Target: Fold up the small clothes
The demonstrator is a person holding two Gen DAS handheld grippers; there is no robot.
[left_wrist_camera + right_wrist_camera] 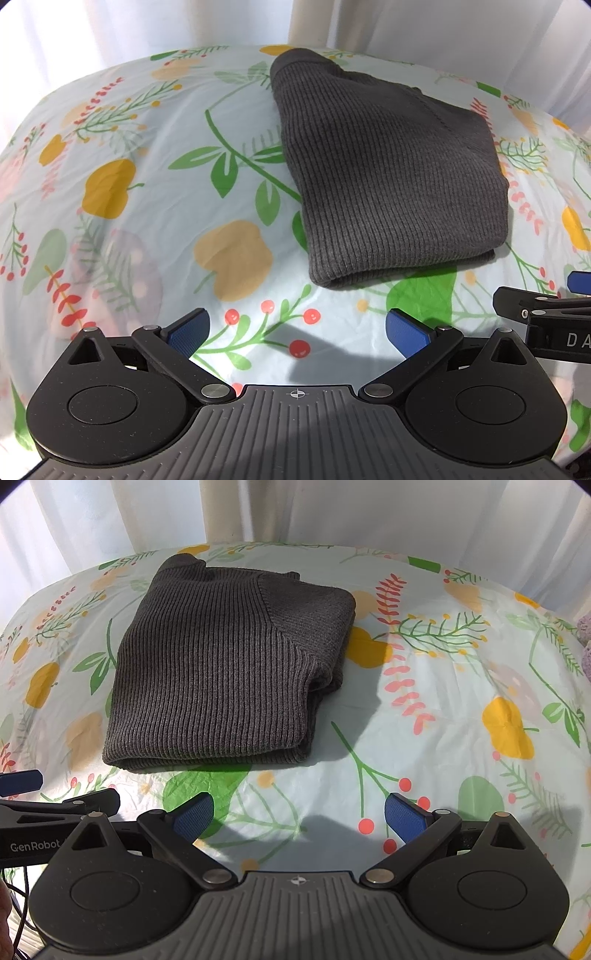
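Left wrist view shows a grey ribbed knit sweater point(388, 177) folded into a thick rectangle on the floral-covered table point(147, 184). Left gripper point(297, 328) and right gripper point(299, 810) hover before its rolled near edge, fingers spread wide and empty, with bare cloth around.

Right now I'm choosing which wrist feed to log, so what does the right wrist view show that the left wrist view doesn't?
Only the right wrist view shows the sweater's layered folded edge on its right side, purple fuzzy items at the table's far right edge, and cables at lower left. Only the left wrist view shows the sweater's ribbed cuff at the far end. Both show the folded grey sweater on the floral tablecloth, white curtains behind, and both grippers, left gripper and right gripper, open and empty.
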